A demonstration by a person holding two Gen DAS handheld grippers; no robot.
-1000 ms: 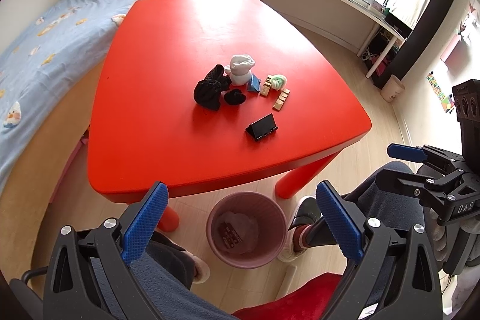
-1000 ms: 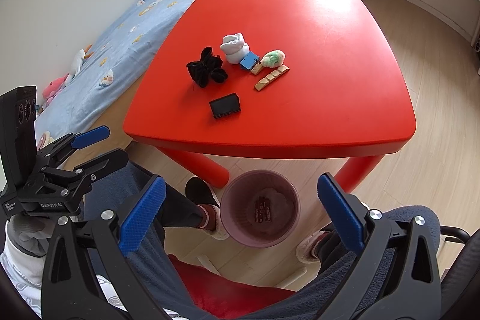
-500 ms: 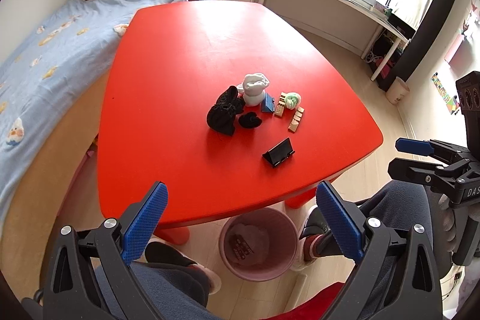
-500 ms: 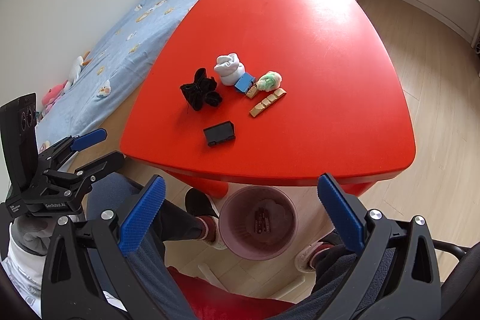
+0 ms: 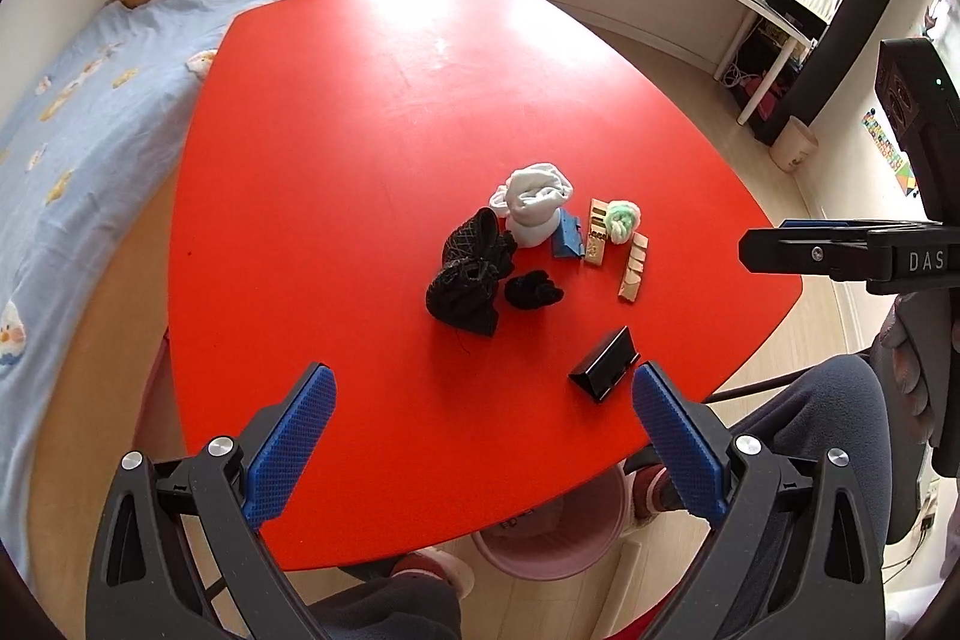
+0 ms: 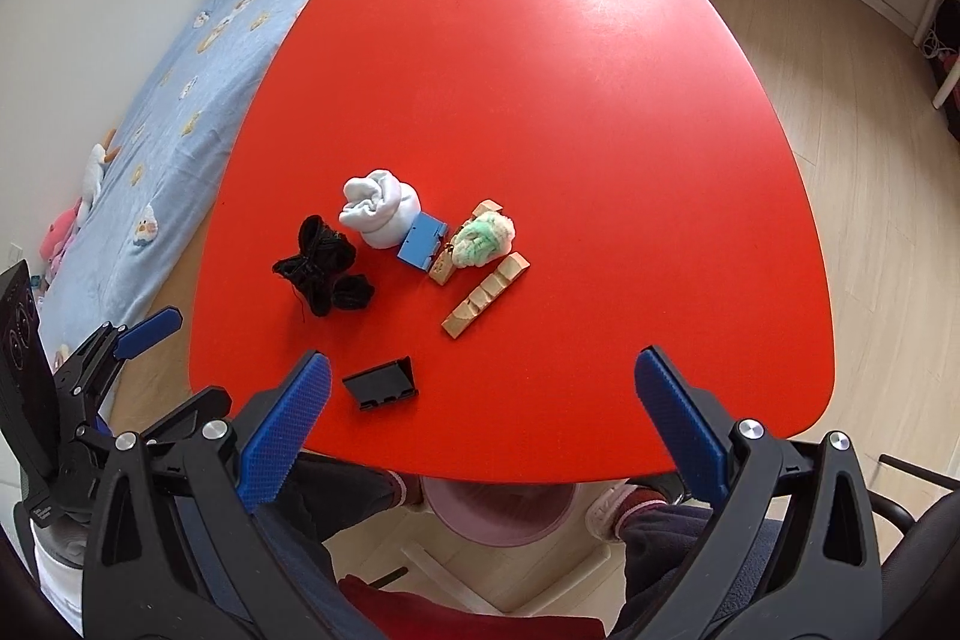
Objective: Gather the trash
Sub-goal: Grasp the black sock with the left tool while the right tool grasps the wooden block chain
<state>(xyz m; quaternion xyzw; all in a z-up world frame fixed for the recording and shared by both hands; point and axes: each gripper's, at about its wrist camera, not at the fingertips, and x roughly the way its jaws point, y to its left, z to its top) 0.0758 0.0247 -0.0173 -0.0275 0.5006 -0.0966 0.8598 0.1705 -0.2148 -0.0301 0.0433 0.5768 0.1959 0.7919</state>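
While both grippers are hovering over the near edge of the red table [image 5: 360, 148], the left gripper [image 5: 483, 436] and the right gripper [image 6: 480, 415] are holding their jaws wide apart, gripping nothing. Black socks [image 5: 471, 274], a white sock [image 5: 534, 205], a blue card [image 5: 569, 238], a green ball [image 5: 623, 219], wooden blocks [image 5: 631, 268] and a black stand [image 5: 605, 364] are lying clustered mid-table. A pink bin [image 6: 498, 511] is sitting on the floor, partly under the table's near edge.

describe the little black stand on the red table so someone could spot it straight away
On the red table, find the cluster of small items, then come toward the near edge. The black stand sits alone there: hard, angular and glossy, unlike the soft black fabric bundle farther back.
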